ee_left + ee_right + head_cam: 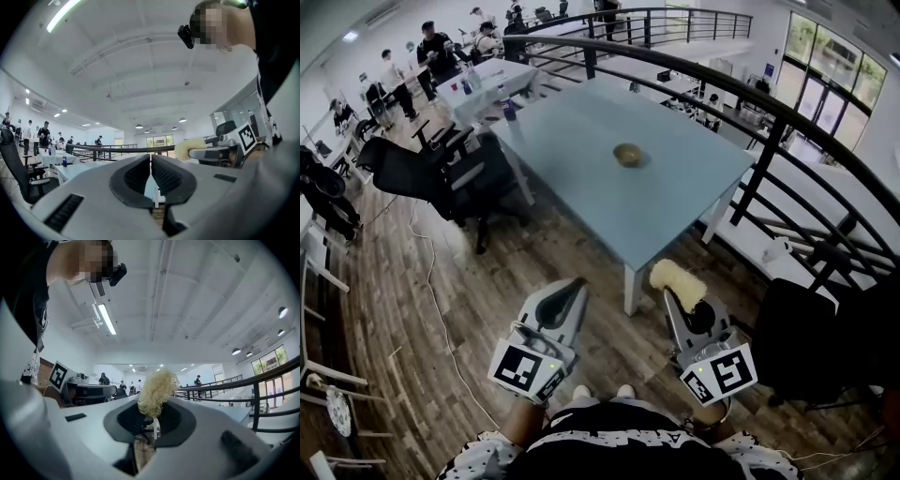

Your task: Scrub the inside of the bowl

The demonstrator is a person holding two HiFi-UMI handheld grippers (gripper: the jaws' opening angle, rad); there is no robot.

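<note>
The bowl (pixel 628 155), its inside too small to make out, sits mid-table (pixel 694 202), well apart from the right gripper (pixel 682 300), which is clenched on a pale scrubber (pixel 677 279) that hides its tips, and the left gripper (pixel 576 289), whose jaws are pressed together, empty.

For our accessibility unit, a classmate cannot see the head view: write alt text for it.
Seen from above, a person holds two grippers over a wooden floor: the right gripper has its jaws shut on a pale yellow fibrous scrubber, and the left gripper is shut and empty. Ahead, a small bowl sits on a light blue table, apart from both grippers.
</note>
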